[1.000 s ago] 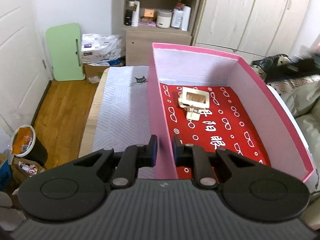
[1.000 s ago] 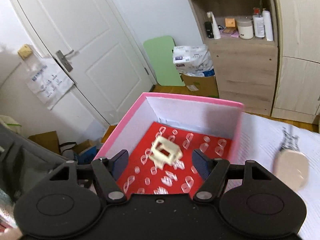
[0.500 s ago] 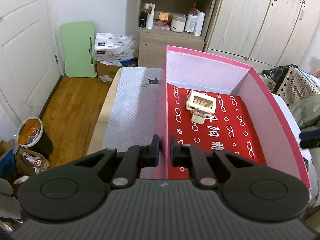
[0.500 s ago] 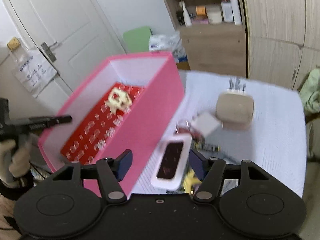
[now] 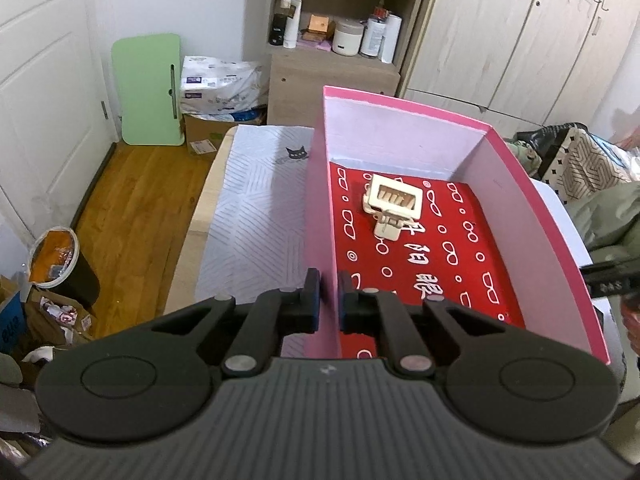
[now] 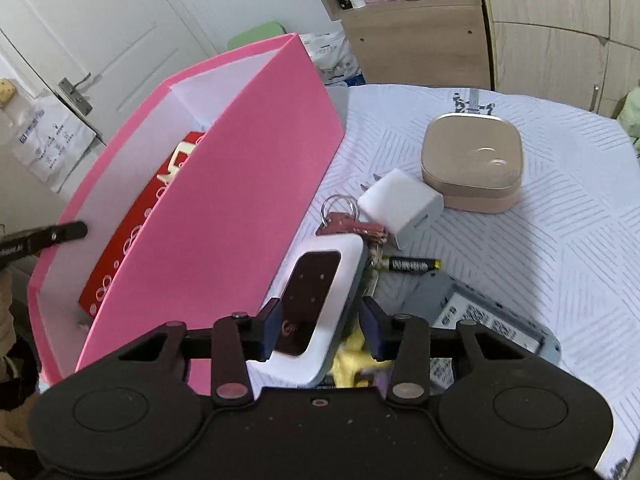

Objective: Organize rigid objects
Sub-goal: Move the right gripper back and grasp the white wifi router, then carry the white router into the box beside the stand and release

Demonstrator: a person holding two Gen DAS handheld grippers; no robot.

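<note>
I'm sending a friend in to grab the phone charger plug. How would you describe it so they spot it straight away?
Start at the pink box on the bed; a cluster of small items lies beside its long wall. The plug sits between the beige case and the keys. It is the only plain white cube there, with two metal prongs pointing toward the box.
</note>
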